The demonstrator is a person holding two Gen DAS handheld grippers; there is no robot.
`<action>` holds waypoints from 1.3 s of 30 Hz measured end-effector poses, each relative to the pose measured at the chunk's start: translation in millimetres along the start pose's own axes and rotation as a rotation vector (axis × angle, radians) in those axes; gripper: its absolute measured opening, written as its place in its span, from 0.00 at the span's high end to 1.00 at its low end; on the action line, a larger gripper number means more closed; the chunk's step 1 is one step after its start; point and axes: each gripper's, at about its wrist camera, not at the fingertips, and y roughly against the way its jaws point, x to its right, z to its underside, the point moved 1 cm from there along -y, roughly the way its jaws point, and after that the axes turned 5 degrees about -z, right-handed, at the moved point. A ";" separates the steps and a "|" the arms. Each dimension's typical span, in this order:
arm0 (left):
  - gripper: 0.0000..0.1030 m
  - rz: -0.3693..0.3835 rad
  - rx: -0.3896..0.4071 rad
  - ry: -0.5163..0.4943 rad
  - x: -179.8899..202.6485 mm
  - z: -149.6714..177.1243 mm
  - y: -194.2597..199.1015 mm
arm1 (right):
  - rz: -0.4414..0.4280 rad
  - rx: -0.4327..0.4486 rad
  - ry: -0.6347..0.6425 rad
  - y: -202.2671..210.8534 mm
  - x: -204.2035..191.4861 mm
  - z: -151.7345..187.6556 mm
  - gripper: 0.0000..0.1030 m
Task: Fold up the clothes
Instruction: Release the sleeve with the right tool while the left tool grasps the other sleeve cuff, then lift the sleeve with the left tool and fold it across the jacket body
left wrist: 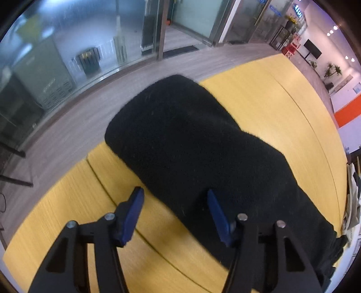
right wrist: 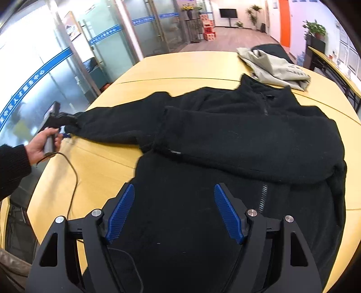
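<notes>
Two grippers are at work, each with a pair of blue-padded fingers. Nearest in the right wrist view, the right gripper (right wrist: 173, 211) hangs over the lower front of the one black fleece jacket (right wrist: 225, 144), its jaws spread wide with nothing pinched between them. The jacket lies flat, zip up, on the yellow wooden table (right wrist: 101, 166); one sleeve is folded across the chest and the other stretches out to the left of that view, toward the table edge. At that sleeve's cuff a person's left hand (right wrist: 42, 146), in a dark knit cuff, holds the left gripper (left wrist: 174, 211), with one black cable (right wrist: 72, 180) trailing from it over the tabletop. In the left wrist view that gripper stands partly open, straddling the near edge of the sleeve (left wrist: 191, 144): one finger is over bare wood, the other over the fleece, and the pads do not visibly press the fabric. Farther back on the table lie two more garments, one beige piece (right wrist: 275, 65) heaped on a dark one (right wrist: 273, 48). The tabletop is made of several panels with thin seams. Beyond it run a grey plank floor (left wrist: 90, 112), frosted glass partitions with blue bands, several potted plants, one wall screen (right wrist: 228, 13) and an orange wall stripe (right wrist: 284, 20).
</notes>
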 end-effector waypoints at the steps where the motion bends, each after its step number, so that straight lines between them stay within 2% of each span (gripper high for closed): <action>1: 0.58 0.001 0.008 0.001 0.7 -0.9 1.0 | -0.009 0.000 0.013 -1.0 -5.0 -1.3 0.27; 3: 0.80 0.008 0.013 0.010 0.1 -1.8 4.3 | -0.023 -0.003 0.038 -1.1 -13.9 -2.3 0.27; 6: 0.90 0.029 0.023 0.033 -4.4 -0.4 12.4 | -0.031 -0.006 0.057 -1.2 -19.3 -0.8 0.27; 14: 0.95 0.114 0.066 0.096 -24.2 1.8 41.5 | -0.036 0.005 0.028 8.8 -18.8 11.9 0.27; 16: 0.95 0.135 0.092 0.100 -22.5 6.0 62.3 | -0.041 0.019 0.019 13.9 -17.7 12.5 0.27; 19: 0.95 0.193 0.168 0.061 -1.0 19.6 120.4 | -0.050 0.048 0.024 24.2 -15.5 11.9 0.27; 25: 0.95 0.349 0.343 -0.086 82.2 70.9 265.8 | -0.072 0.150 0.008 62.1 3.0 6.5 0.28; 30: 0.95 0.463 0.434 -0.212 167.6 140.0 365.1 | -0.070 0.248 -0.051 104.7 38.5 7.2 0.28; 34: 0.95 0.513 0.463 -0.333 242.6 210.7 406.8 | -0.034 0.310 -0.107 140.2 79.1 18.1 0.28; 37: 0.95 0.545 0.475 -0.454 294.7 265.6 414.3 | 0.010 0.343 -0.163 163.5 114.5 33.5 0.28; 39: 0.95 0.562 0.454 -0.523 326.6 301.9 406.6 | 0.044 0.356 -0.196 177.2 137.8 45.9 0.28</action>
